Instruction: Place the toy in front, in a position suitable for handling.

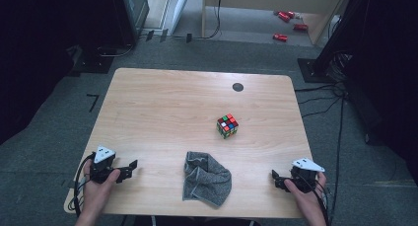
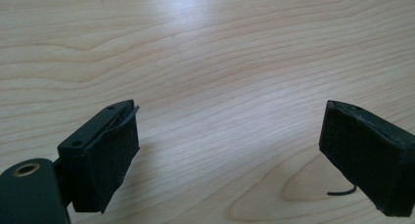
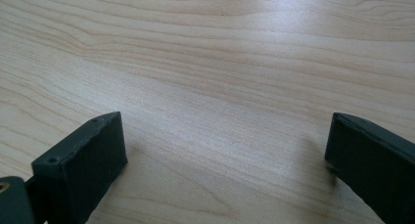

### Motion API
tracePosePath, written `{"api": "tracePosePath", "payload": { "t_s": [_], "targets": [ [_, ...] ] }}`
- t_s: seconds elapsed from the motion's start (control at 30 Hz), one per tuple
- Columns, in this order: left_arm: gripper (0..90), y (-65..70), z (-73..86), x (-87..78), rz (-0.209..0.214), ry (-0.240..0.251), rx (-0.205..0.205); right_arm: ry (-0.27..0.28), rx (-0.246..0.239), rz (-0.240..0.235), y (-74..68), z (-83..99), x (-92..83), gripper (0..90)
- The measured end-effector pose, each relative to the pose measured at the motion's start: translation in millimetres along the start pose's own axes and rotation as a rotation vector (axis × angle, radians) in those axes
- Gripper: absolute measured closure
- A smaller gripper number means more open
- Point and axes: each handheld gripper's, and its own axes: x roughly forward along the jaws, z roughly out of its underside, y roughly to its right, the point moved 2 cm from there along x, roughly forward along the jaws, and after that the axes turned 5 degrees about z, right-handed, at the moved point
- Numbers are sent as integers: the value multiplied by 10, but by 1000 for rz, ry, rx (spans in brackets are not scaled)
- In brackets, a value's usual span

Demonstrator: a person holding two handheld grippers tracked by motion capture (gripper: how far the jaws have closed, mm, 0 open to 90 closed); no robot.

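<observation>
Two things lie on the pale wooden bench [image 1: 157,112]: a crumpled grey cloth towel [image 1: 207,179] near the front edge, midway between the hands, and a multicoloured puzzle cube [image 1: 227,126] farther back, a little right of the towel and apart from it. Neither is touched.

In the high view the left gripper [image 1: 129,168] rests at the front left corner of the bench, held in the person's left hand [image 1: 96,185], with its grey three-cornered plate on top and its fingers pointing toward the towel. The right gripper [image 1: 277,179] sits at the front right edge in the right hand [image 1: 304,194], its fingers pointing left toward the towel. Both are well apart from the towel and farther still from the cube. From above the fingers are small and dark, so their spread is hard to judge there, and the forearms are cut off by the bottom edge.

The gripper views settle it. In the left gripper view the two black padded fingers [image 2: 105,160] stand wide apart, released, with bare wood grain between them; a loose thread curls beside the right one. In the right gripper view the fingers [image 3: 80,170] are likewise spread and grasp nothing. The outer fingers run off the frame, so their full length is hidden. A small dark round disc [image 1: 238,87] lies near the back edge; it may be a cable hole.
</observation>
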Motion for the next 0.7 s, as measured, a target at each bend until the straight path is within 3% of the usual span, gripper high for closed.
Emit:
{"api": "tracePosePath", "payload": {
  "t_s": [0.2,0.47,0.7],
  "targets": [
    [81,197,-88,-19,60,52,13,4,2,4,-7,-31,30,14],
    [81,324,-203,53,96,64,12,9,1,5,-15,-61,54,17],
    [81,396,-355,177,122,82,-18,23,55,-18,38,-59,37,17]
  ]
}}
